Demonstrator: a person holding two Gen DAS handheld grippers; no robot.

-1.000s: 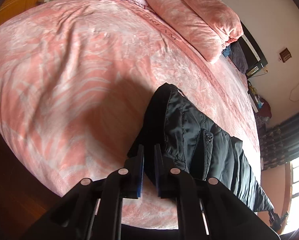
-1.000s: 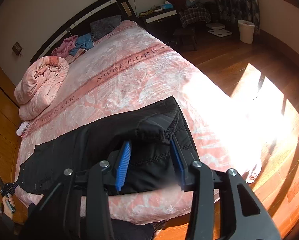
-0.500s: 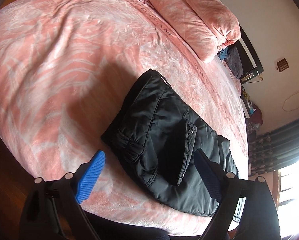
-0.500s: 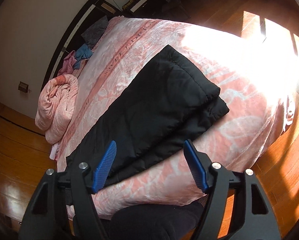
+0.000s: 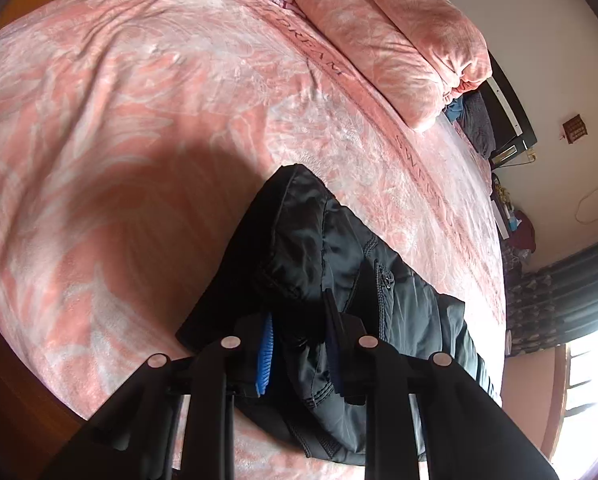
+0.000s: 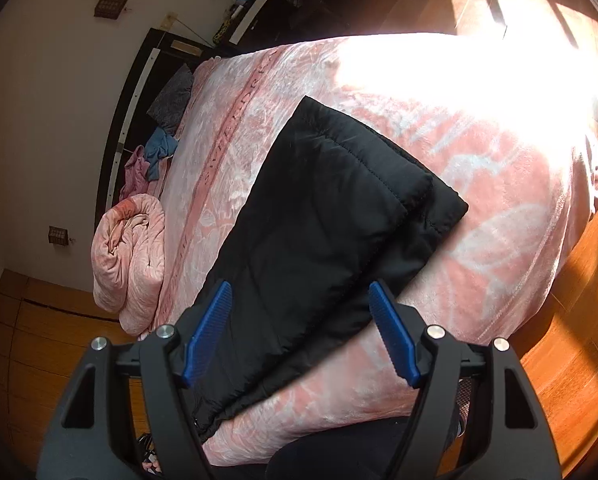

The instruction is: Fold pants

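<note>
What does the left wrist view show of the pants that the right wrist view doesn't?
Only the left wrist view shows the waist end with the zipped pocket, bunched between the left claw, whose jaws have just been closing on it. Only the right wrist view shows the stacked leg ends and the right claw, open above them. Both show the black pants on the pink bed cover.
</note>
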